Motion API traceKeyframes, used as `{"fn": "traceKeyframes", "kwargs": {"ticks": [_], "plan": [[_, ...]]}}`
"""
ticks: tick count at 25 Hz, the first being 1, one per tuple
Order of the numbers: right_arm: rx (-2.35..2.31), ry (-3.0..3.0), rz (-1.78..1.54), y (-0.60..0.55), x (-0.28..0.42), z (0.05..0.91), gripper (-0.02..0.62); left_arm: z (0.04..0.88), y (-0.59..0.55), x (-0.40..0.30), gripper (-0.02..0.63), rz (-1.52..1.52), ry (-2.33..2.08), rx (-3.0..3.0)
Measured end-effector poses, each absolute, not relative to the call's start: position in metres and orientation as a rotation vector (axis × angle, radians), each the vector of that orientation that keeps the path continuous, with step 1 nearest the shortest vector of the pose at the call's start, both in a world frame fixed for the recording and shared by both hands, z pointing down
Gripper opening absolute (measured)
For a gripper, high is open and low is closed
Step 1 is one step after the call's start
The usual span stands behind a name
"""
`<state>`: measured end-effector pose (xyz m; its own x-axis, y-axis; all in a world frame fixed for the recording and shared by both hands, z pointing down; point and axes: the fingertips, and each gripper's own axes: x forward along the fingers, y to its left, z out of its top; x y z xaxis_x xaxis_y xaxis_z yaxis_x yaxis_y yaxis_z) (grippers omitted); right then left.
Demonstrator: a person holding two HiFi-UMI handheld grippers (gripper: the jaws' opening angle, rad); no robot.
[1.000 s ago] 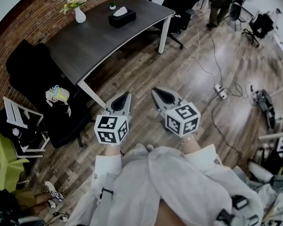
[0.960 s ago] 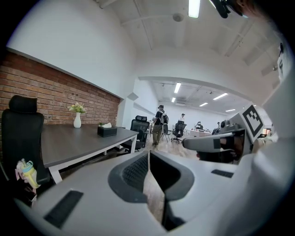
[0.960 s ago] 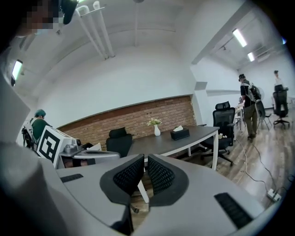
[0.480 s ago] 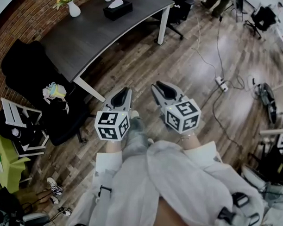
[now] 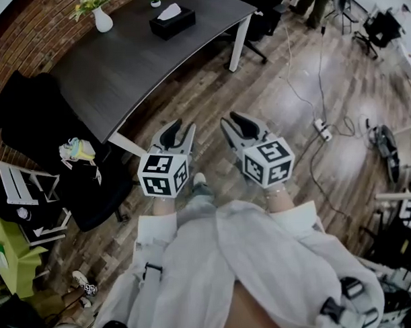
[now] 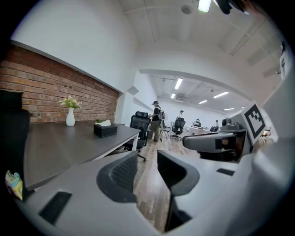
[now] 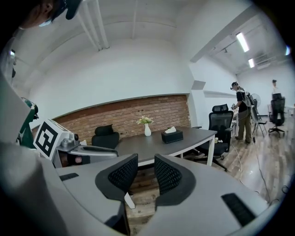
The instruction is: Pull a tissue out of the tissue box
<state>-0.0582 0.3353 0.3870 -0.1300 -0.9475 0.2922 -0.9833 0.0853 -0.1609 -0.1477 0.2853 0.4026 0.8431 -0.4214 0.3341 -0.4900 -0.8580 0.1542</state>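
Both pairs of jaws have just been opening from the closed state they were in a second ago, and the person has stepped a little nearer the table. Closest to me, the left gripper now has its jaws spread a fair way apart, with only floorboards showing between them. The right gripper beside it is parted more narrowly and is equally empty. Both are held out in front of the body, over the wooden floor, well short of anything to grasp.

Beyond them is the dark table, its near leg just ahead of the left gripper. Far across its top, toward the far right end, sits the black tissue box, with a white tissue standing up out of its slot. A white vase with flowers stands farther left, well apart from it.

That tissue looks feather-light, limp and easy to tear, so I'd pinch the raised tuft low, near the slot, and draw it straight up. The box itself seems light enough to lift or slide along, so the other gripper may need to steady it.
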Motion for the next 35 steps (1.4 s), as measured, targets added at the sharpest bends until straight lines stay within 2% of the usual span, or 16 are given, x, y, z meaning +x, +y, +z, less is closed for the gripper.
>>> {"fn": "traceKeyframes", "kwargs": {"ticks": [10, 25, 35], "plan": [[2.044, -2.236, 0.458, 0.245, -0.039, 0.376, 0.121, 0.389, 0.183, -0.128, 0.115, 0.359, -0.63, 2.825], [2.028, -2.144, 0.564, 0.191, -0.024, 0.402, 0.121, 0.421, 0.133, -0.114, 0.114, 0.413, -0.544, 2.757], [1.954, -2.185, 0.576, 0.12, 0.017, 0.407, 0.121, 0.421, 0.063, -0.091, 0.114, 0.386, -0.668, 2.689]]}}
